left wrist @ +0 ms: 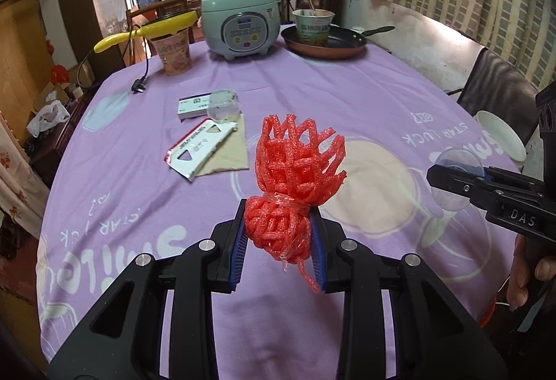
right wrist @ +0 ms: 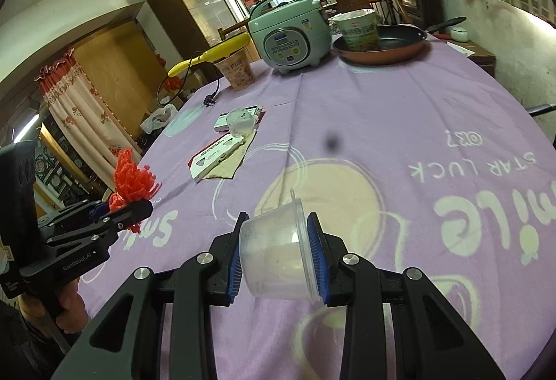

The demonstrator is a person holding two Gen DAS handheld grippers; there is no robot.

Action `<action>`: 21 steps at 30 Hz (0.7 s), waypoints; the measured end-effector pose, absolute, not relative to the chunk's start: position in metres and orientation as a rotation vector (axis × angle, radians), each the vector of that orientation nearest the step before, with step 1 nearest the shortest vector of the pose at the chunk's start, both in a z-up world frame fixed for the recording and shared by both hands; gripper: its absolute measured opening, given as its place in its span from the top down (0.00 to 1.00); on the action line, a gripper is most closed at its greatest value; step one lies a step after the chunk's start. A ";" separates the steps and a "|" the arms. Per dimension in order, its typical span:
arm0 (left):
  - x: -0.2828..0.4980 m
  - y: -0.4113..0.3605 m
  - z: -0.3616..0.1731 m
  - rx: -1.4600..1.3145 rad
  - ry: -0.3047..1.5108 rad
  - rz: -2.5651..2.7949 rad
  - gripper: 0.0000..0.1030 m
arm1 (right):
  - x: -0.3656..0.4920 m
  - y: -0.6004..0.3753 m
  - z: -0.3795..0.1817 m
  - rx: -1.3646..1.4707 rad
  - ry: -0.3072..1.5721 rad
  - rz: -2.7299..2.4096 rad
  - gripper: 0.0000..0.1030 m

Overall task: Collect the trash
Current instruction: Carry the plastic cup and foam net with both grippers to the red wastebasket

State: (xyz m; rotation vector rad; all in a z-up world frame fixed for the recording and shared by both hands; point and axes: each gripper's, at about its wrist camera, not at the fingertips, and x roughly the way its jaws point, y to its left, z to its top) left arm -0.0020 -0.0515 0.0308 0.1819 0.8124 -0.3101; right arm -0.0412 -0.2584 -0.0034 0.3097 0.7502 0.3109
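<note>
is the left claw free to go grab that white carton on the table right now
Probably not: the left claw is shut on the red foam net. The path to the white carton looks clear, but it must drop the net first.

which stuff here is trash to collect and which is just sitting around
Trash:
red foam net, held by left gripper
clear plastic cup, held by right gripper
torn packaging
small box

Lying about:
rice cooker
frying pan
power plug

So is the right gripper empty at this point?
No, the right gripper is shut on a clear plastic cup, which lies tilted between its blue pads above the purple tablecloth.
</note>
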 end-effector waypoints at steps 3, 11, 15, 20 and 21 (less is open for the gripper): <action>-0.010 -0.060 0.029 0.165 0.818 -0.331 0.68 | -0.054 -0.265 -0.005 0.316 0.745 0.305 0.67; -0.034 -0.087 0.015 0.111 0.812 -0.385 0.68 | -0.092 -0.279 -0.011 0.294 0.705 0.207 0.67; -0.046 -0.107 0.004 0.101 0.815 -0.422 0.68 | -0.115 -0.291 -0.017 0.296 0.692 0.168 0.67; -0.054 -0.131 -0.005 0.134 0.832 -0.464 0.68 | -0.141 -0.309 -0.022 0.306 0.672 0.125 0.67; -0.056 -0.135 -0.006 0.143 0.835 -0.465 0.68 | -0.145 -0.313 -0.023 0.310 0.668 0.116 0.67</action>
